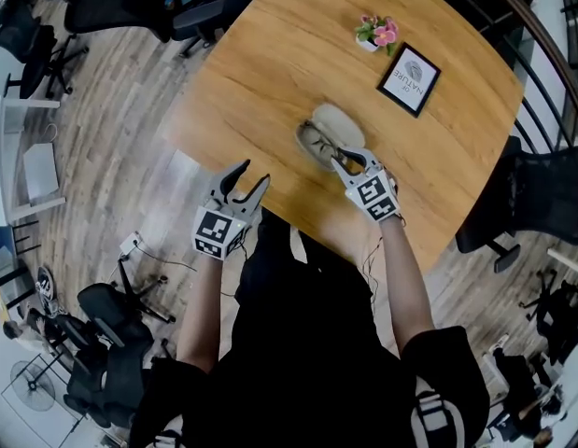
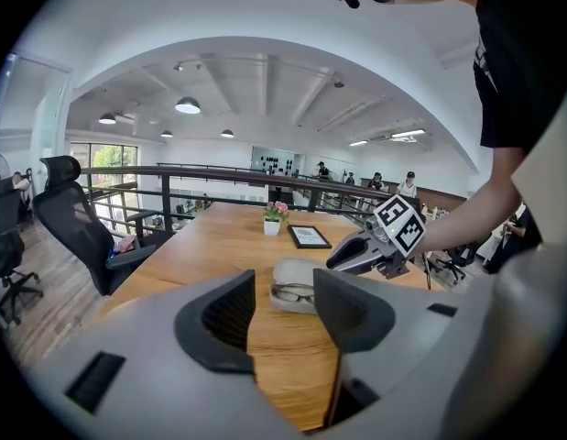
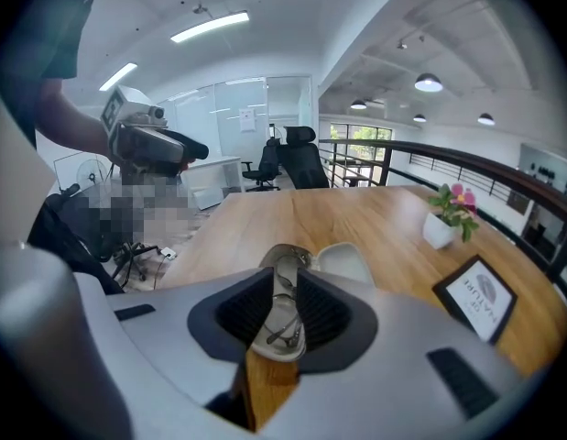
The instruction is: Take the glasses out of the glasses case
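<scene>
An open grey glasses case (image 1: 328, 131) lies on the round wooden table (image 1: 289, 54), its lid (image 3: 345, 262) folded back. Thin-framed glasses (image 3: 281, 312) rest in the case's lower half. My right gripper (image 1: 354, 160) hangs over the near end of the case. Its jaws stand on either side of that half with the glasses (image 2: 294, 292) between them, and I see no pad pressing. My left gripper (image 1: 255, 174) is open and empty at the table's near edge, to the left of the case (image 2: 297, 293) and pointing toward it.
A small pot of pink flowers (image 1: 376, 34) and a black-framed picture (image 1: 409, 79) stand beyond the case. Black office chairs (image 1: 531, 199) sit around the table. A dark railing (image 1: 541, 54) runs along the right side.
</scene>
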`<act>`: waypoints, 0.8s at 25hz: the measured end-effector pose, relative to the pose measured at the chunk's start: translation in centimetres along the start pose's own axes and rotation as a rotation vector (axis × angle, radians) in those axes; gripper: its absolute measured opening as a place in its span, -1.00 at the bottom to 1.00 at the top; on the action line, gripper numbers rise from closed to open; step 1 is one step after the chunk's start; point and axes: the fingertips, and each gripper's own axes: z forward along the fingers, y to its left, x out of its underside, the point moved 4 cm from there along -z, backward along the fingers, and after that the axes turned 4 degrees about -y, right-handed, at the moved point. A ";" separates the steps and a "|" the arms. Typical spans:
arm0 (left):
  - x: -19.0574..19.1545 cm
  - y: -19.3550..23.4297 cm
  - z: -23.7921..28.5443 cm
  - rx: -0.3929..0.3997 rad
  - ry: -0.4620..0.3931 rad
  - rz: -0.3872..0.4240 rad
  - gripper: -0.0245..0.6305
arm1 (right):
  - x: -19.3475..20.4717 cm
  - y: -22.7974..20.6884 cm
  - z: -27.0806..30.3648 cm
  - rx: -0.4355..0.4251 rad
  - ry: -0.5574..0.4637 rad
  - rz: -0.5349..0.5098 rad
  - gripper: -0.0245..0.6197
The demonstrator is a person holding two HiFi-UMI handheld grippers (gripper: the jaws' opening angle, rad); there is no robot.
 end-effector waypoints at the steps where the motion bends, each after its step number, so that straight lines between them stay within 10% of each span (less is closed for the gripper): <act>1: 0.1 0.2 0.2 0.005 0.007 -0.002 -0.30 | 0.2 -0.2 0.3 0.002 0.006 0.006 -0.65; 20: 2.2 2.9 2.7 0.095 0.100 -0.032 -0.30 | 2.8 -1.8 6.5 0.002 0.129 0.078 -0.68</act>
